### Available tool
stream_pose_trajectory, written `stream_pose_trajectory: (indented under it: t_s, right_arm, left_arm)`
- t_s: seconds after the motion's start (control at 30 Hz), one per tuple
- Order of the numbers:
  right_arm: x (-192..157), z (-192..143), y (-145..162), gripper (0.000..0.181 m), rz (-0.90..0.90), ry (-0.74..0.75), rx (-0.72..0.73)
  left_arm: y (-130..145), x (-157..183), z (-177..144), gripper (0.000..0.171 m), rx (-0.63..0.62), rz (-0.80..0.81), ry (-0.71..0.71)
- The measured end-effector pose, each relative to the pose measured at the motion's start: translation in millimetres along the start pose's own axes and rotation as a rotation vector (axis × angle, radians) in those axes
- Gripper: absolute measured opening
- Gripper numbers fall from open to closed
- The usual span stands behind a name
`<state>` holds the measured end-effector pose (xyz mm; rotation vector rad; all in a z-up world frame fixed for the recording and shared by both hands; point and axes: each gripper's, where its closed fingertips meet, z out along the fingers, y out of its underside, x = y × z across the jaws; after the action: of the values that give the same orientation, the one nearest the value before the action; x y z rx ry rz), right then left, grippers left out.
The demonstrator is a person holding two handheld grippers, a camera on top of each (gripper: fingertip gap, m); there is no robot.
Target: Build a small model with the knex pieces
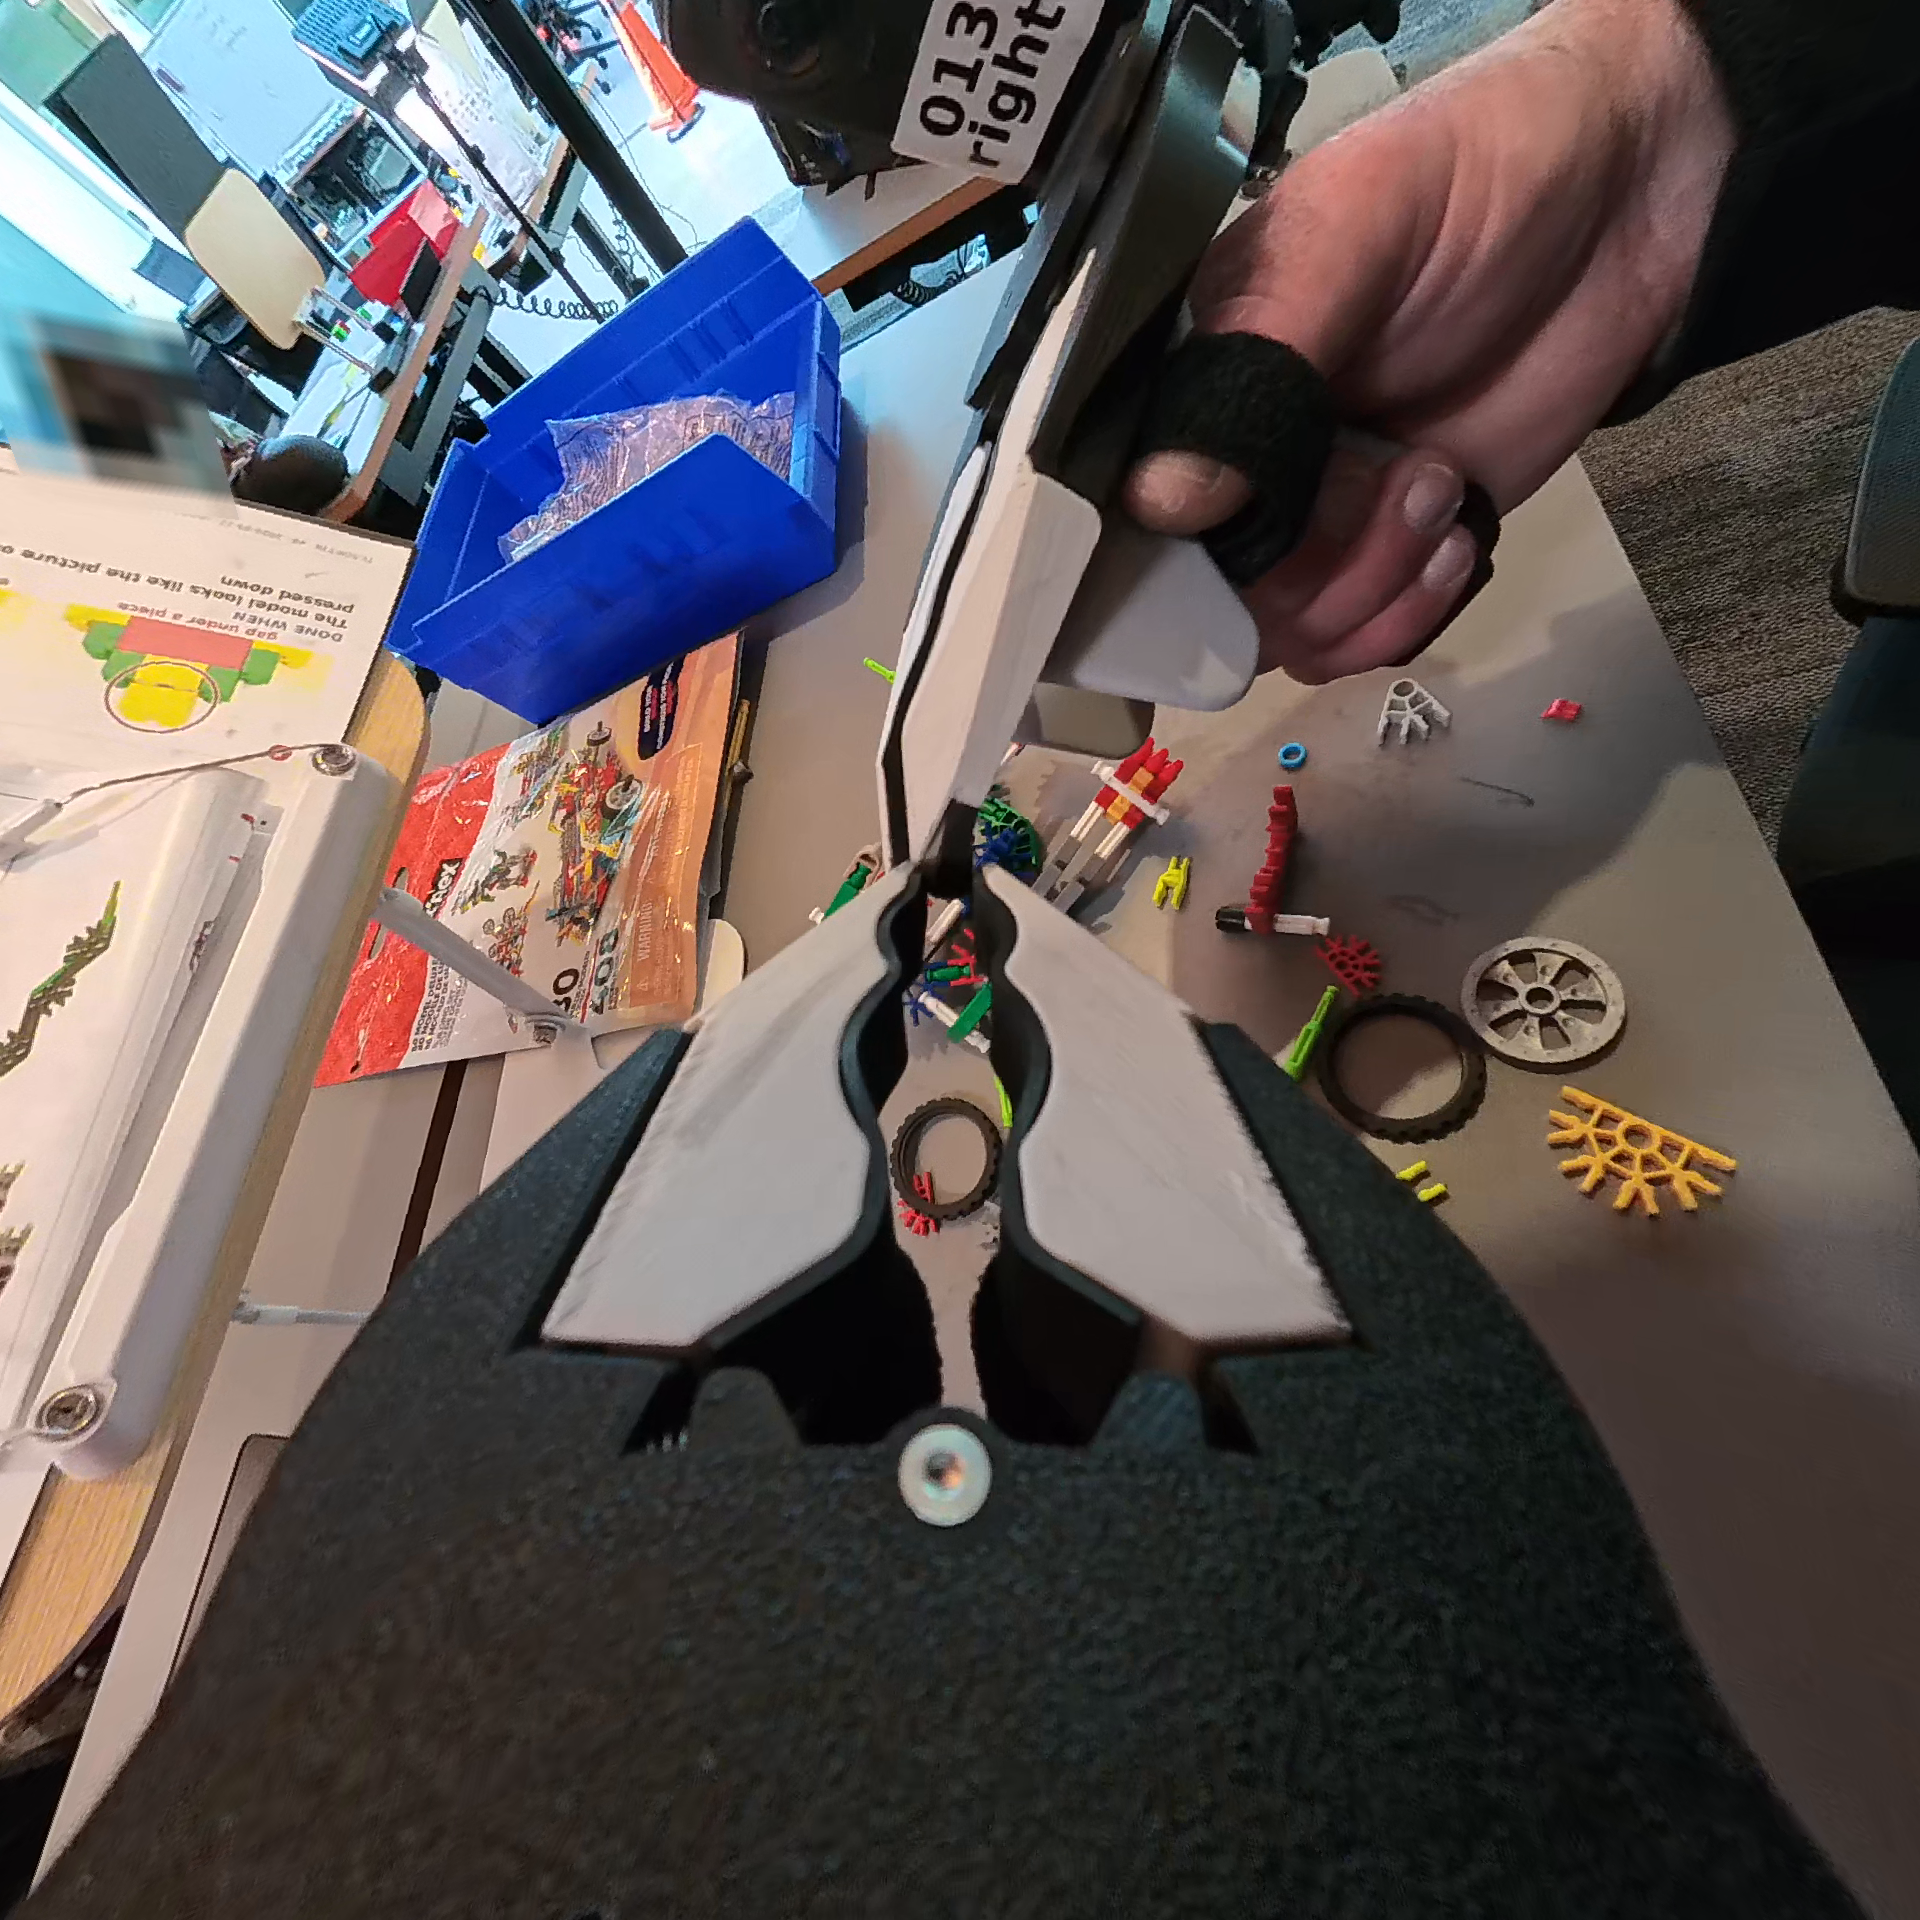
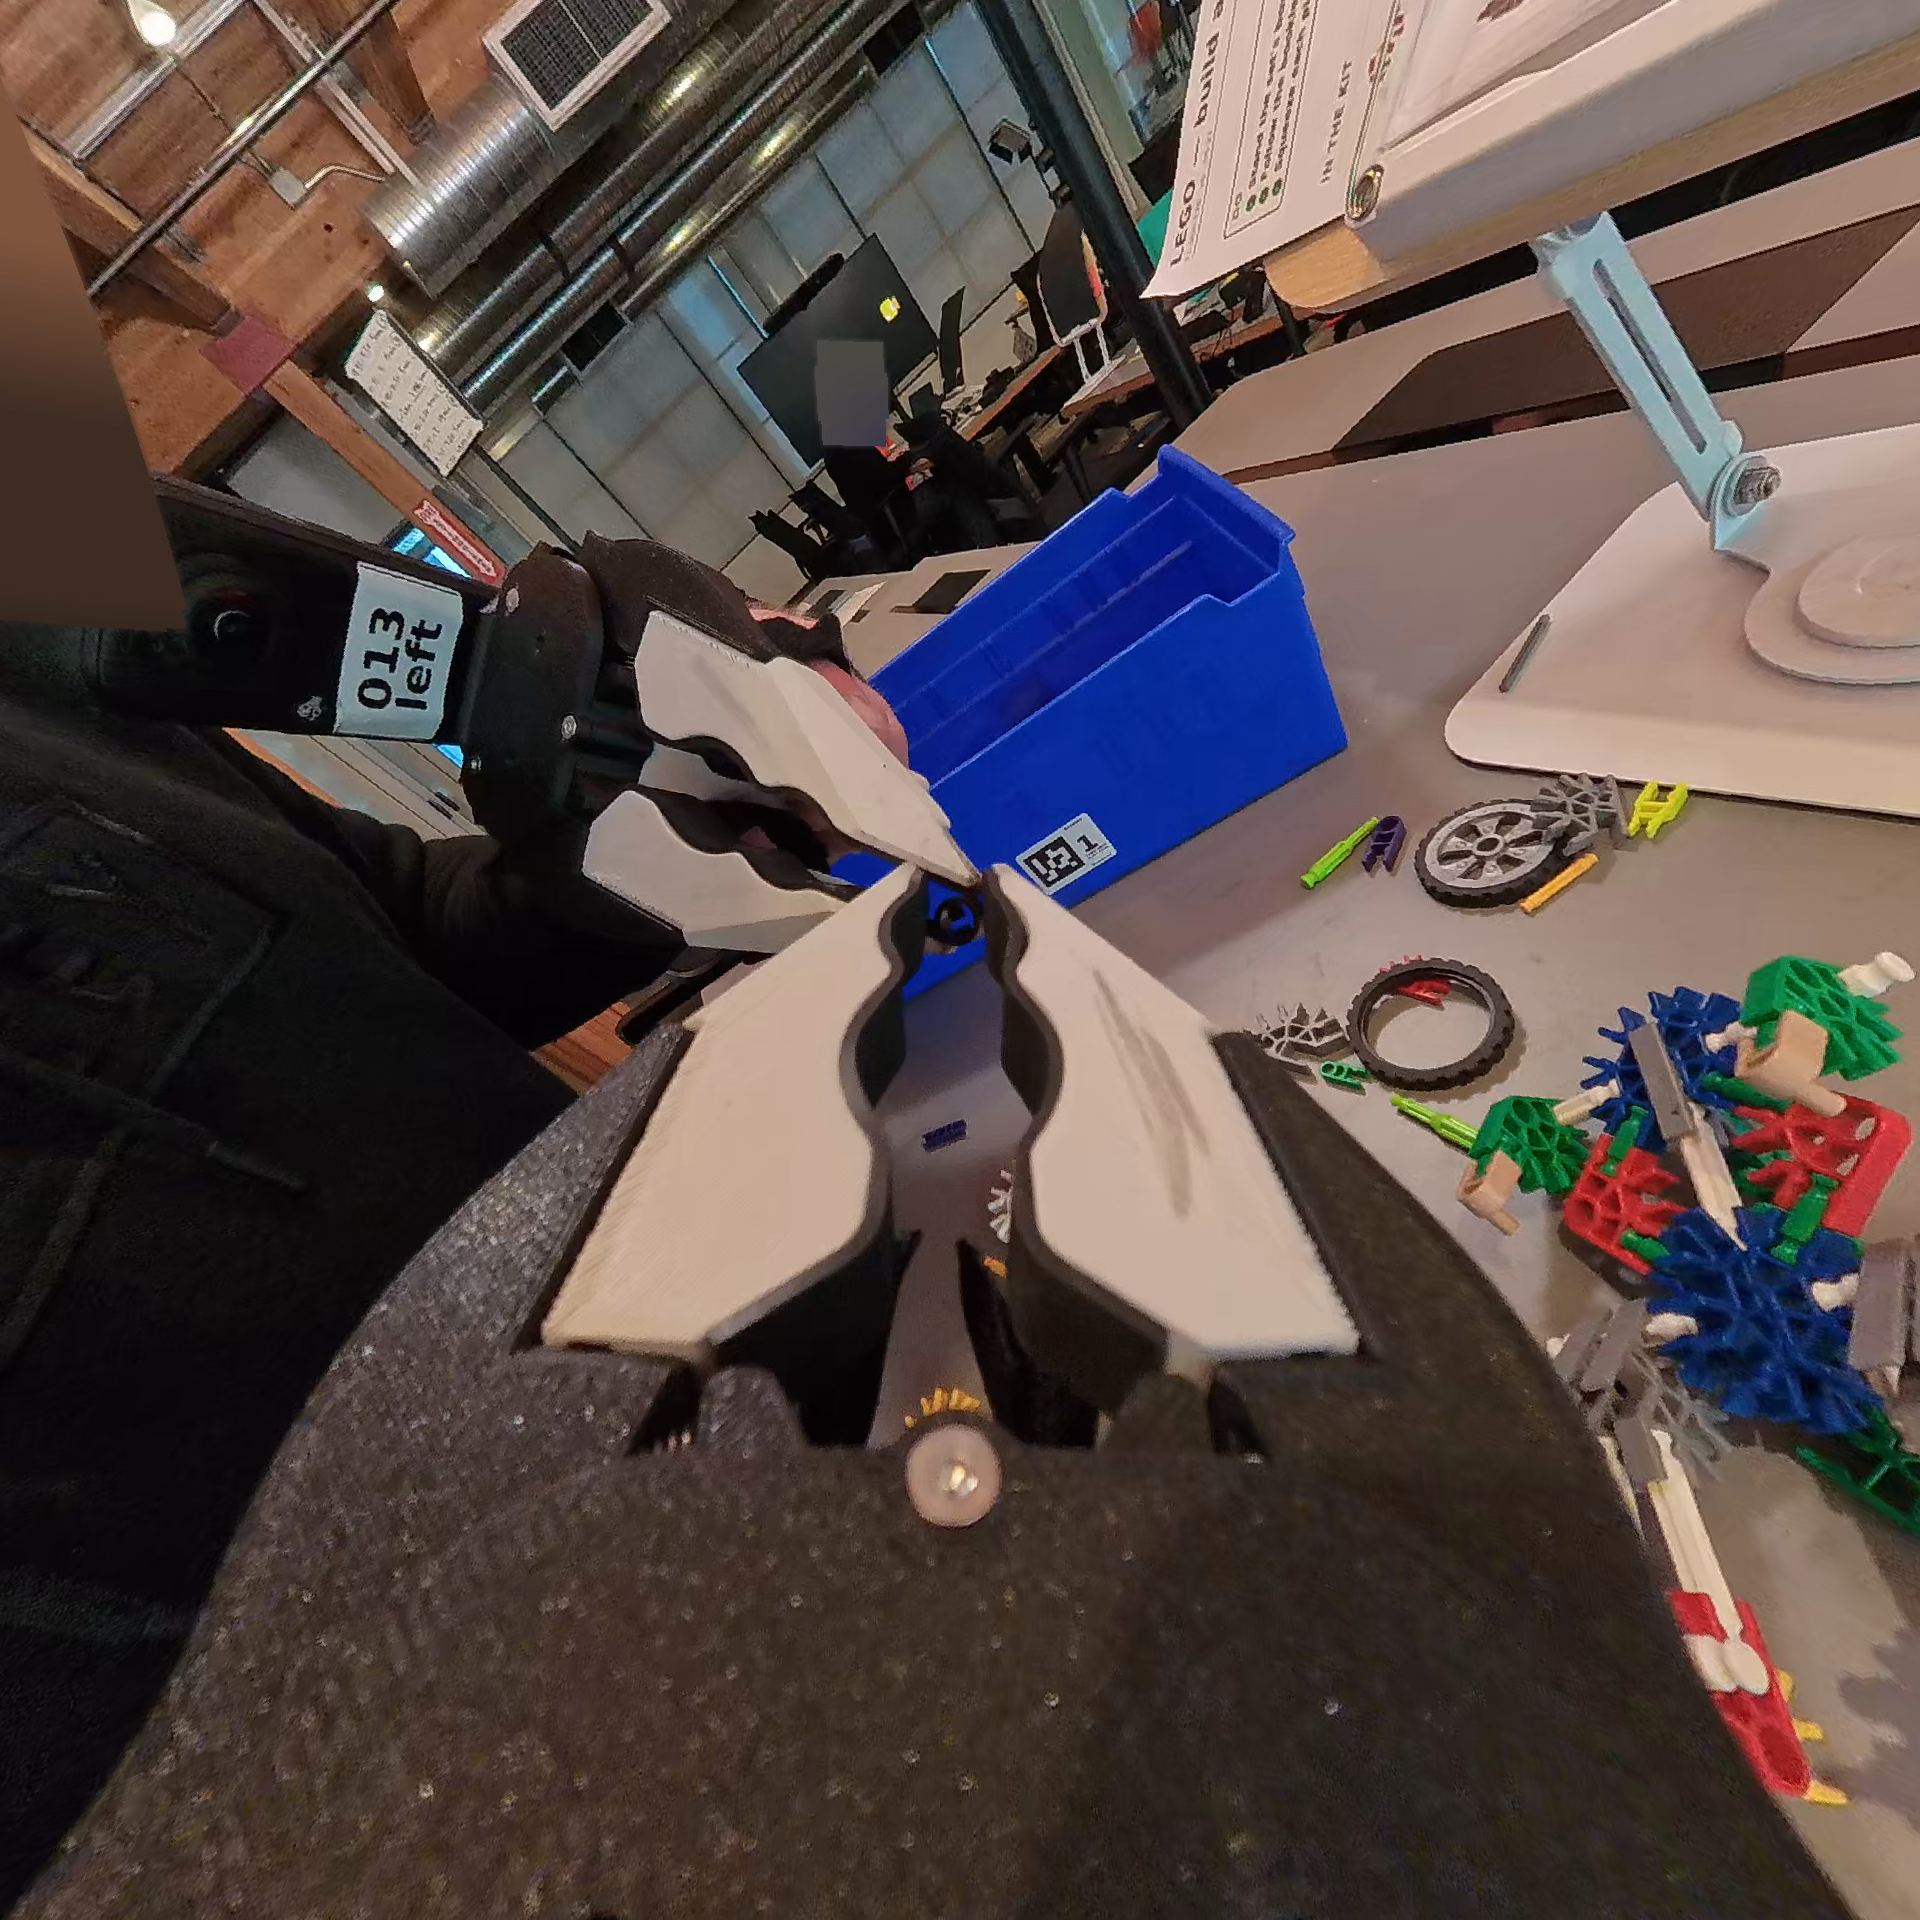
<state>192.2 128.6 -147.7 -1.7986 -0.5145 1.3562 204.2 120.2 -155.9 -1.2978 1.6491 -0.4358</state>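
Note:
My left gripper [image 1: 951,881] and my right gripper [image 2: 953,883] meet tip to tip above the grey table [image 1: 1455,883]. A small black piece [image 2: 951,920] sits pinched between the right gripper's tips, with the jaws nearly shut. The left gripper's tips also close on a small dark piece [image 1: 945,871], where the right gripper [image 1: 935,831] comes down from above, held by a hand [image 1: 1455,312]. In the right wrist view the left gripper [image 2: 961,868] touches the same spot from the left.
A blue bin [image 1: 644,499] stands behind, also seen in the right wrist view [image 2: 1122,707]. Loose parts lie about: black tyres [image 1: 1397,1065] [image 2: 1432,1023], a grey wheel hub [image 1: 1543,1003], a yellow connector [image 1: 1636,1148], a wheel [image 2: 1486,852]. A colourful built model [image 2: 1745,1195], a white stand [image 2: 1714,644] and a toy package [image 1: 561,894] are nearby. Less than 4 cm separates the two grippers' tips. Both grippers' tips are roughly 15 centimeters from the colourful built model [image 2: 1745,1195].

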Motion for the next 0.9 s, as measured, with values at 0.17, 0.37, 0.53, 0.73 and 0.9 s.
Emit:
stream_pose_trajectory:
  t_s: [0.17,0.37,0.53,0.73,0.9]
  right_arm:
    - [-0.7,3.3,-0.9,0.008,-0.007,0.003,0.003]
    - [-3.1,11.4,-2.9,0.008,-0.027,0.007,-0.002]
    - [-5.4,17.7,-2.4,0.007,-0.038,0.003,-0.012]
    - [-6.4,19.2,-1.2,0.005,-0.046,0.017,-0.008]
    - [-5.0,14.3,-1.3,0.000,-0.044,0.032,0.001]
  left_arm:
    - [1.6,-1.7,-3.0,0.006,0.000,-0.011,-0.012]
    - [5.1,-4.9,-10.6,0.007,-0.003,-0.036,-0.038]
    - [8.7,-5.4,-16.5,0.007,-0.007,-0.050,-0.052]
    - [10.6,-4.0,-19.0,0.007,-0.009,-0.059,-0.055]
    - [11.2,-0.7,-17.7,0.004,-0.009,-0.054,-0.045]
